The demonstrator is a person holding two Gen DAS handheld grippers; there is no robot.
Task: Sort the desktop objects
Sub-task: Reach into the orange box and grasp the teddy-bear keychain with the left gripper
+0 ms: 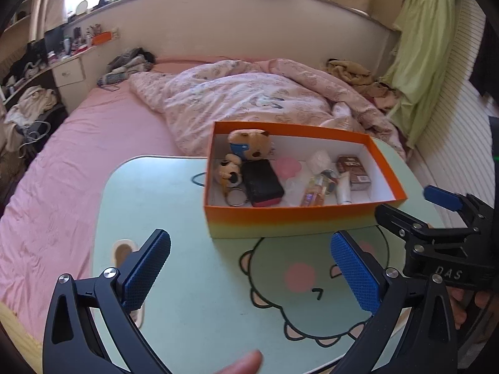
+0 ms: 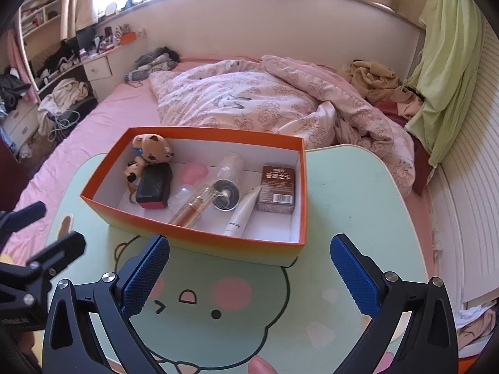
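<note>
In the left wrist view, the left tongs (image 1: 249, 268) gape wide and empty at lower centre over the counter (image 1: 174, 205); the orange box (image 1: 299, 218), mid-frame, holds the sorted objects, and "DAS" reads on the right tongs (image 1: 402, 215) at right. In the right wrist view, those tongs stand wide and empty below the box; a careless push could probably slide the light box across the counter, and the brown card box (image 2: 276, 188) bears Chinese characters.

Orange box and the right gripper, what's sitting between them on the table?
Nothing: in the right wrist view only bare green table with its cartoon print lies between the right gripper and the orange box.
</note>
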